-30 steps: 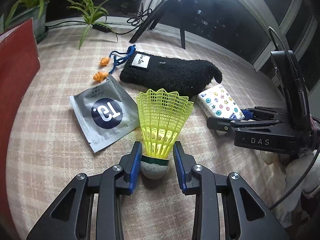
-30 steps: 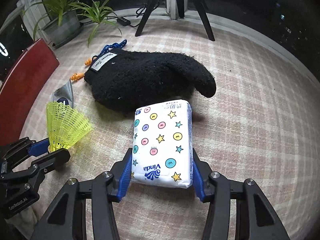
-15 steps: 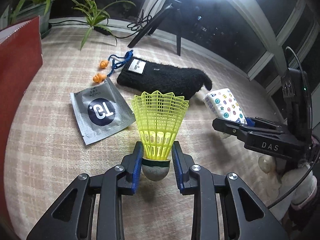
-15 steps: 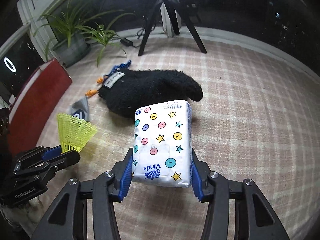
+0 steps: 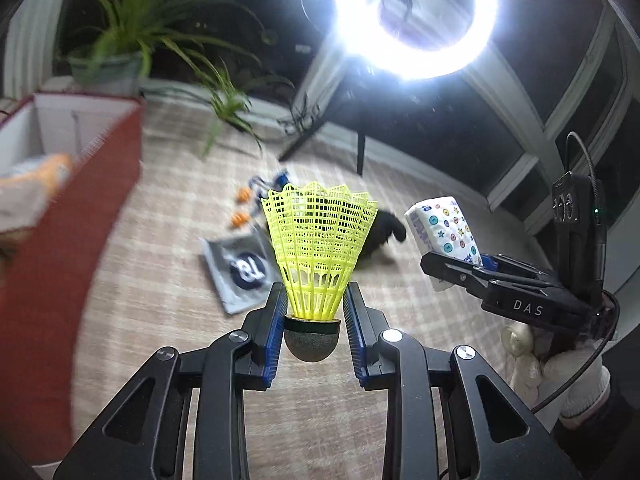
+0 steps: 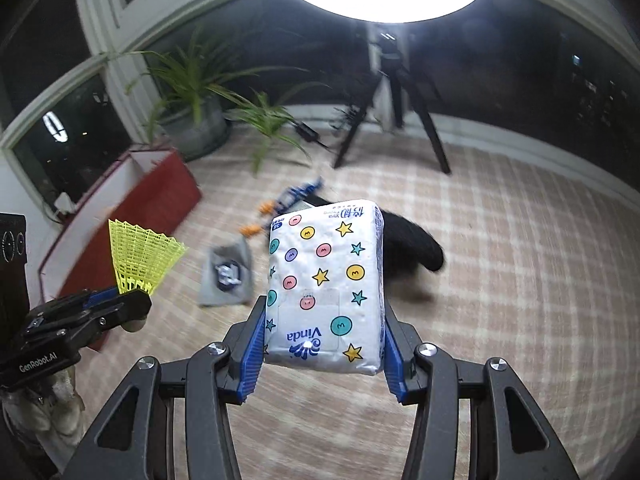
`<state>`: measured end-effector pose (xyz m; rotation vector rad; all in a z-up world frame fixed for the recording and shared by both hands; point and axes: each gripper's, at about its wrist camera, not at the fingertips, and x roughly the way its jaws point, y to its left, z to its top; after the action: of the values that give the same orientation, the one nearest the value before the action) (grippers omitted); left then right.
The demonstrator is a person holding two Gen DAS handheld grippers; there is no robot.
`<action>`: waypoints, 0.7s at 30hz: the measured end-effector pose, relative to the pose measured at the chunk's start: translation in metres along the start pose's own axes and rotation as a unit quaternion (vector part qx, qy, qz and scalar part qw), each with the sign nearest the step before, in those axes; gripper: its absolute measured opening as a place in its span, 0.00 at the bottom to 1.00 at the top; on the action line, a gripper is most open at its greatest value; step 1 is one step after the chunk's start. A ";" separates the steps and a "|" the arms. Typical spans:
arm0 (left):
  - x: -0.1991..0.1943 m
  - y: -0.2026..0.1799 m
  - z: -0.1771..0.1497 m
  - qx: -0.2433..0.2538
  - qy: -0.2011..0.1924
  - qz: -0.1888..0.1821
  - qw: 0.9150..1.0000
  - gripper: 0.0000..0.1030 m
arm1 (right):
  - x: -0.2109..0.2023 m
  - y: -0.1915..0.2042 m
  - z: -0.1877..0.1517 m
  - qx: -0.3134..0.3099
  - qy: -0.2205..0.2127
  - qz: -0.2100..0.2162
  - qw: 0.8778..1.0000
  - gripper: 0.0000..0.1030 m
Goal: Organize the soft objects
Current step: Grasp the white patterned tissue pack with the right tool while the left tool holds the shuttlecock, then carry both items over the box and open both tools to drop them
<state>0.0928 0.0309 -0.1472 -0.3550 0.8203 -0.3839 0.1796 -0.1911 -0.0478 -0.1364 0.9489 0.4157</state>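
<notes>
Two claws are loaded: the left claw [image 5: 314, 322] is clenched on a yellow shuttlecock [image 5: 318, 248] at its cork base, and the right claw [image 6: 324, 344] grips a star-printed tissue pack [image 6: 325, 288]. Both are held above the checked worktop [image 6: 500, 280], where a black mitten [image 6: 420, 250], grey sachet [image 6: 228, 274] and orange earplugs [image 5: 240, 208] lie. A red box [image 5: 60, 240] stands at the left.

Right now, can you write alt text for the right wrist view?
The right hand-held gripper holds a white tissue pack above a checked cloth. At left, the left hand-held gripper holds a yellow shuttlecock.
</notes>
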 end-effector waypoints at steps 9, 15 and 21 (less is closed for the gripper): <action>-0.078 0.028 0.012 -0.026 -0.071 0.051 0.996 0.26 | -0.008 0.063 0.051 -0.064 -0.030 0.055 0.996 0.45; -0.121 0.066 0.015 -0.058 -0.108 0.105 0.987 0.26 | 0.000 0.122 0.080 -0.129 -0.040 0.082 0.987 0.45; -0.149 0.105 0.011 -0.093 -0.130 0.157 0.975 0.26 | 0.024 0.174 0.097 -0.173 -0.029 0.112 0.978 0.45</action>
<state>0.0287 0.1926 -0.0929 -0.4322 0.6433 0.0376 0.1956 0.0029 0.0003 -0.3328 0.8309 0.7896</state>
